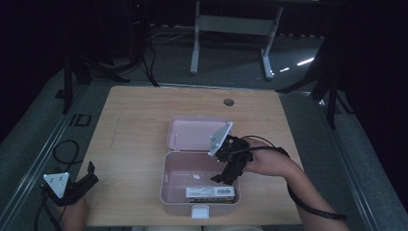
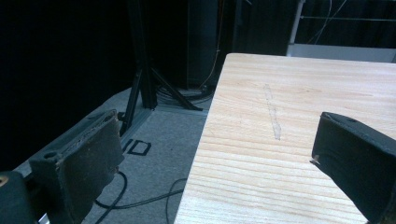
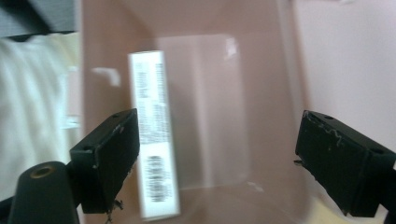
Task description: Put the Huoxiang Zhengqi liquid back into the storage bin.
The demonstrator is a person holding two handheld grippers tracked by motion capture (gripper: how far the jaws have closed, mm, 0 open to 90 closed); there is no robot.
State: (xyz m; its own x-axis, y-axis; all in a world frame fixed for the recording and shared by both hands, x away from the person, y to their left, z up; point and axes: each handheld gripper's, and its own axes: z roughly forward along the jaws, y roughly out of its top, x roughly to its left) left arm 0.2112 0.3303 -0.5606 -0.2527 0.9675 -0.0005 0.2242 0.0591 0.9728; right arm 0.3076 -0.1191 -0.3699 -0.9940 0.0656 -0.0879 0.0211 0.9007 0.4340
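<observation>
High view: right gripper over open pink box

Right gripper, jaws apart and empty, hangs inside the open pink plastic box on the light wooden table. Long white carton lies along the box's near wall. Left gripper, jaws apart, rests at the table's near-left edge.

Pink box, white printed carton, pale wood-grain table.

A light wooden desk stands on grey carpet in a dim room with black surroundings. Behind it is a white metal frame. Black stands flank it, and cables lie on the floor.
</observation>
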